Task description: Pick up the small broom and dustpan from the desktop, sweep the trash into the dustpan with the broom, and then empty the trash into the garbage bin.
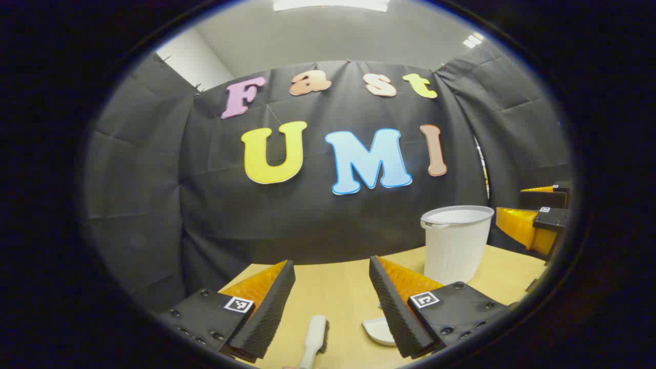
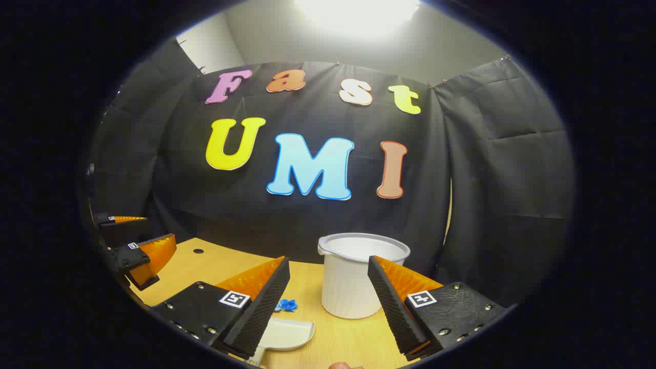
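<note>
Landmark: the white garbage bin [image 2: 359, 277], standing upright on the wooden surface [image 1: 338, 292] toward the booth wall.
My left gripper [image 1: 332, 302]: fingers spread wide, holding nothing, raised above the surface and to the left of the bin.
My right gripper [image 2: 328, 302]: fingers also wide apart and holding nothing, lined up almost straight at the bin.
Broom [image 1: 313, 341]: lies flat on the surface, nearer me than the bin and to its left, showing between my left fingers in the left gripper view.
Dustpan [image 2: 287, 333]: rests on the surface just left of the bin and closer to me, partly hidden behind my right gripper's left finger.
Trash [image 2: 286, 305]: a small blue scrap on the surface, just left of the bin's base, a little beyond the dustpan.
Done: nothing yet, as I judge it; both tools look untouched.
Left: grasp broom and dustpan, sweep the scrap in, tip it into the bin.
</note>
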{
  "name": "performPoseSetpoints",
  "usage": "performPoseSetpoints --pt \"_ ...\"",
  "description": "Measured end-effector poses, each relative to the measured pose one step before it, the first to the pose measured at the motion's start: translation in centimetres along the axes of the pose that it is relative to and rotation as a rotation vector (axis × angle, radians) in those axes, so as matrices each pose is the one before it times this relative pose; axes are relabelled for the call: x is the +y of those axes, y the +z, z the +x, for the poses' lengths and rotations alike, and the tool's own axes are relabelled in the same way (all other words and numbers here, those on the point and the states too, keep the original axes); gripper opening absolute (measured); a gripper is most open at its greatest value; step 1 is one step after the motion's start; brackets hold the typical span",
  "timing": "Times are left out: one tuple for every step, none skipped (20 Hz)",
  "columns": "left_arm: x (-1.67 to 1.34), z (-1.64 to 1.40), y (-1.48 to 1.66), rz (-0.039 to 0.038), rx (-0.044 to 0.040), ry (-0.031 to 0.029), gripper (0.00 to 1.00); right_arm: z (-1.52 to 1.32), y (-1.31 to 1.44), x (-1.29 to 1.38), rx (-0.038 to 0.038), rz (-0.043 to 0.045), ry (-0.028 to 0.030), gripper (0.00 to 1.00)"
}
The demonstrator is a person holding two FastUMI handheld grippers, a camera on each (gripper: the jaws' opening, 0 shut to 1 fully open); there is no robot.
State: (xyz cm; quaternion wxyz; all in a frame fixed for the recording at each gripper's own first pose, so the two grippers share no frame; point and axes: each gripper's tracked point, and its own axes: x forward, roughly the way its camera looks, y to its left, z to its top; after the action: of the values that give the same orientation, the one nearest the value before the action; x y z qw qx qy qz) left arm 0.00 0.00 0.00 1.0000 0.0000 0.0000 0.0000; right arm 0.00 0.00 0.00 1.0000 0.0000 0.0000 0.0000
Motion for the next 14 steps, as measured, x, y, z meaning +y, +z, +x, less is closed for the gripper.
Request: performPoseSetpoints --pt "0.803 0.131 0.616 -0.01084 -0.02104 0.01867 0.95 0.402 -0.001 0.630 -0.00147 -0.01304 0.01793 0.96" --pt "0.180 0.210 0.354 -0.01730 -0.01450 0.00166 0.95 0.389 0.126 0.374 -0.00142 -0.00878 0.01041 0.96" --pt "0.232 0.383 0.205 -0.01825 -0.00325 -0.00001 0.95 0.317 0.048 0.050 0.00707 -0.00787 -0.00768 0.96" --pt "0.132 0.443 -0.224 -0.01570 0.00320 -0.00723 0.95 0.015 -0.485 -0.142 0.02972 -0.00602 -0.01311 0.96" --pt "-0.006 0.553 -0.147 -0.01544 0.00662 -0.01146 0.95 0.039 -0.127 0.053 0.01089 -0.00333 -0.00883 0.96" --pt "0.138 0.598 -0.130 -0.01283 0.01539 -0.01367 0.95 -0.063 0.237 0.097 0.01019 0.00374 -0.01301 0.96" --pt "0.395 0.340 -0.263 -0.00437 0.01376 -0.00531 0.95 -0.025 0.097 0.113 0.01013 0.00705 -0.00603 0.96" --pt "0.400 0.422 -0.128 0.00236 0.00931 -0.00551 0.90 -0.082 -0.054 0.320 0.00320 0.00704 0.00224 0.96" --pt "0.352 0.404 -0.164 0.00703 0.00273 -0.00405 0.95 0.025 0.034 0.469 -0.00357 0.00122 0.00824 0.96" --pt "0.397 0.255 -0.392 0.00912 0.00725 -0.00055 0.93 0.009 -0.242 0.278 0.00198 0.00045 -0.00283 0.96" --pt "0.153 0.350 -0.442 0.00929 0.01121 -0.00917 0.95 -0.016 -0.374 0.020 0.00899 -0.00085 -0.01555 0.96" --pt "0.131 0.265 -0.549 0.00428 0.00933 -0.00920 1.00 -0.165 -0.718 0.055 0.01832 -0.00528 -0.00954 0.96" --pt "0.066 0.229 -0.566 0.00016 0.01163 -0.00984 1.00 0.116 -0.415 0.659 0.01601 -0.01324 0.00407 0.96" --pt "0.031 0.055 -0.440 -0.00327 0.00894 -0.00871 0.95 -0.007 -0.299 0.443 0.00704 -0.01952 0.00177 0.96"
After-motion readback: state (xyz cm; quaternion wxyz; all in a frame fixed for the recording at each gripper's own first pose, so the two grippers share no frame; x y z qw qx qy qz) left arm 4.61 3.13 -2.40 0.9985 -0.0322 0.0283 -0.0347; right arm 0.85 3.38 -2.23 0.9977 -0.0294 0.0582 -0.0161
